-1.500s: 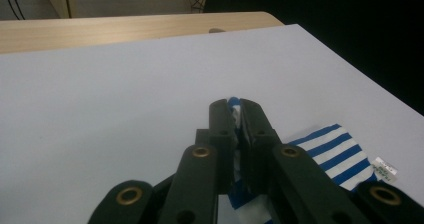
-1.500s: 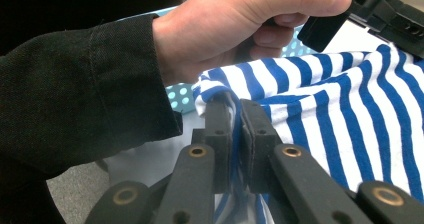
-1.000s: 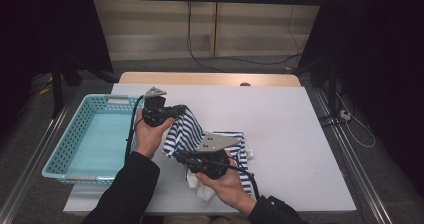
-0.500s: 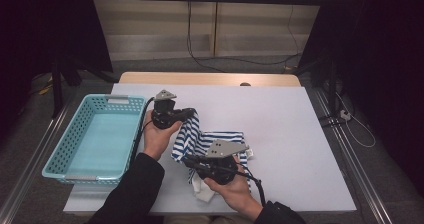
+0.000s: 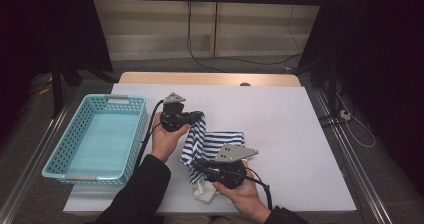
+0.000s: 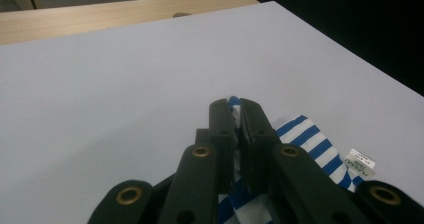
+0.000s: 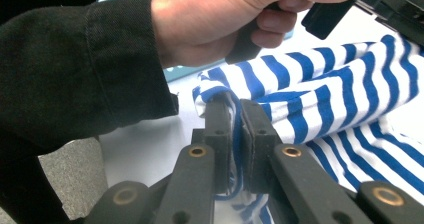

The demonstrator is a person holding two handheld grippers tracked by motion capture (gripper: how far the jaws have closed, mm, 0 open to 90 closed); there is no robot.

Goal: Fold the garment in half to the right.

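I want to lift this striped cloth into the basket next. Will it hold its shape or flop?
Probably flop: the striped cloth already bunches and folds between the left gripper and right gripper. It looks thin and light, so pinched edges should hold, but loose parts may drag on the table.

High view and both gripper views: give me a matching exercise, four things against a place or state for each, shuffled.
Things:
1. blue-and-white striped cloth garment
2. light blue plastic lattice basket
3. left gripper
4. small white sewn-in label

Places or states:
A. stands at the table's left side, nothing in it
B. on the striped fabric, beside the black jaws
C. pinched by both grippers at once
D. shut on a fold, pointing across the white tabletop

Pairs: 1-C, 2-A, 3-D, 4-B
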